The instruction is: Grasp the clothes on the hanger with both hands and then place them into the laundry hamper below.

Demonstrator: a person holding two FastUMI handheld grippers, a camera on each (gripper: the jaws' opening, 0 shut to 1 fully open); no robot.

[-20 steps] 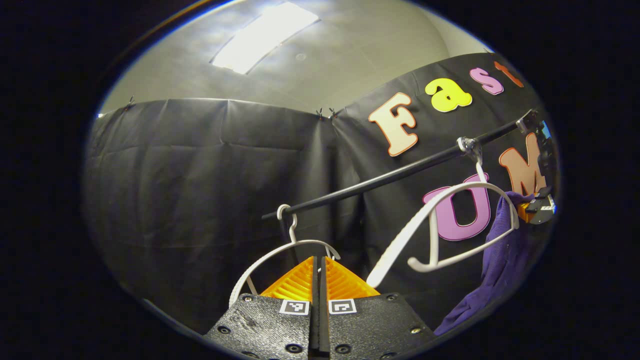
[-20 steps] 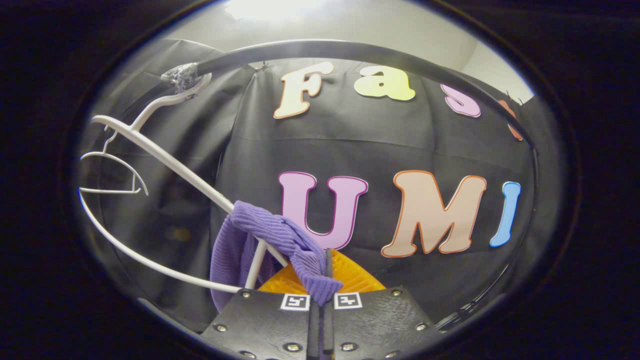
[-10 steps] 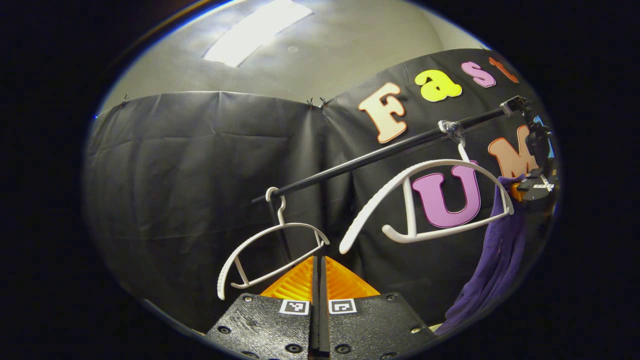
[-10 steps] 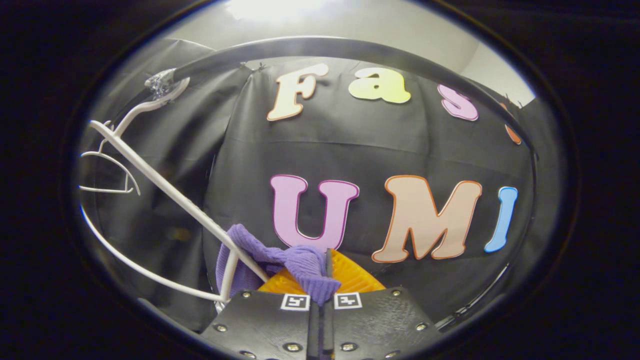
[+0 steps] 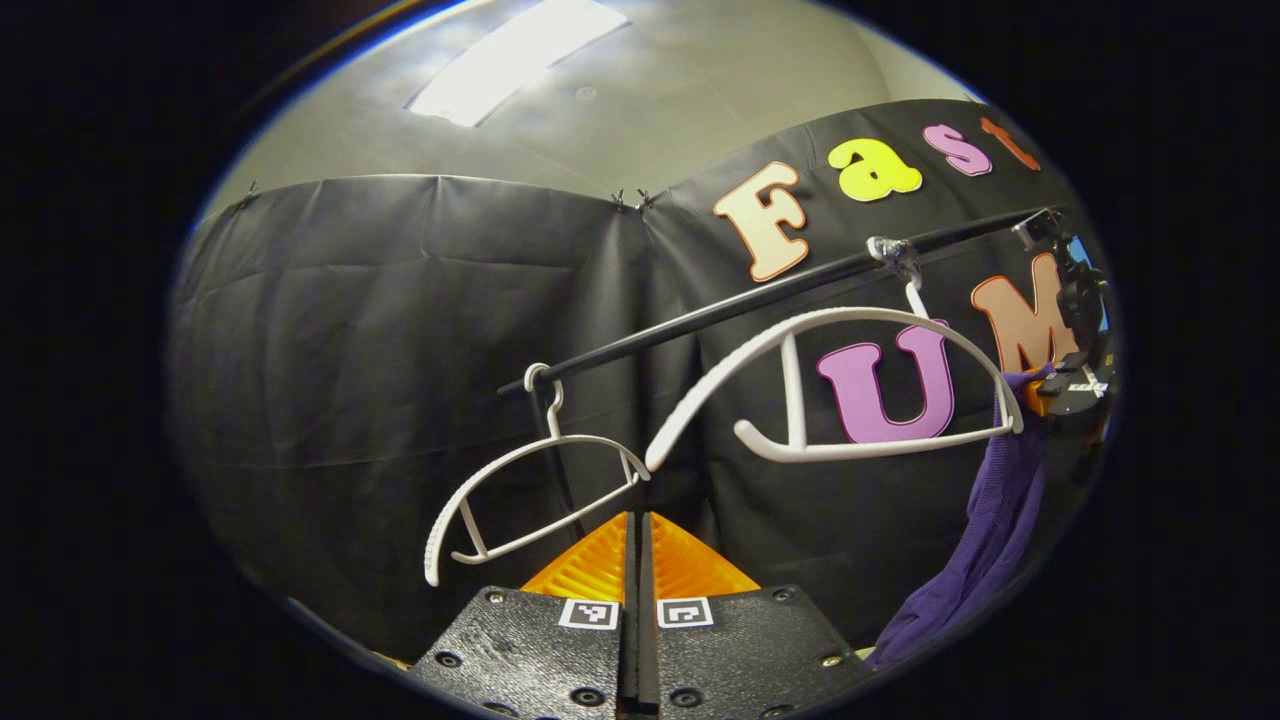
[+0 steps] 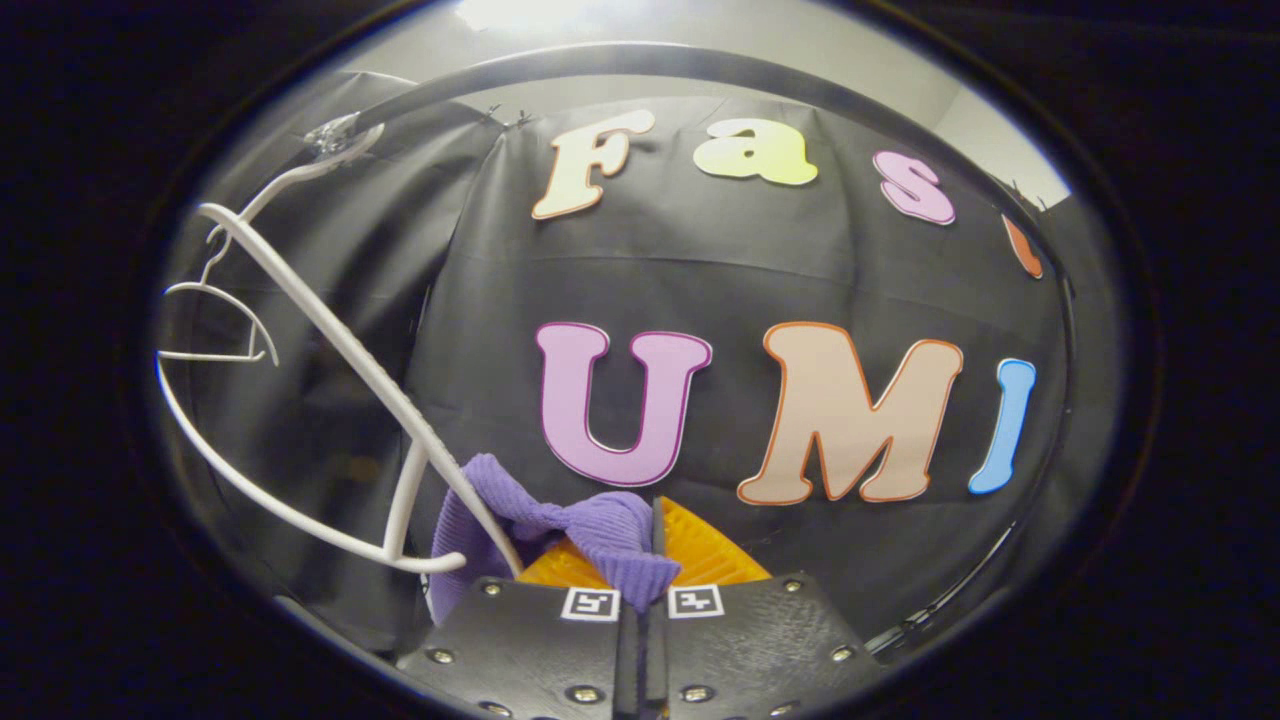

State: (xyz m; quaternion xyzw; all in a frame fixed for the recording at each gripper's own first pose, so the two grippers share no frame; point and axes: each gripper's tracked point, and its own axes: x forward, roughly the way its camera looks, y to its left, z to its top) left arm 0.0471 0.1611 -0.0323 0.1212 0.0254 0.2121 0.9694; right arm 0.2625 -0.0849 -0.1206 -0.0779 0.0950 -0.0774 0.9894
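Item 1, right tool (image 6: 640, 560): closed on a fold of the purple knit garment (image 6: 600, 530), cloth pinched between its two fingers. Since half a second ago the cloth has slid further down the arm of the large white hanger (image 6: 330, 340) and now clings just at the arm's lower end, the rest bunched at the tool.

Item 2, left tool (image 5: 637, 560): fingers together, nothing between them. It has eased back and lower, so the small white hanger (image 5: 530, 480) now hangs clear above its tips.

Item 3, garment as seen from the left tool: a long purple drape (image 5: 990, 530) hanging from the far end of the large hanger (image 5: 830, 380), with the other tool (image 5: 1075, 385) at its top.

Item 4, black rail (image 5: 760, 295): carries both hangers.

Judgement: the garment is nearly off; one more pull should free it. The left tool has no hold, so the two-handed grasp is not made. Hamper location cannot be told.

Writing: square coded markers on each tool, no readable text; no brand seen on hangers or garment.
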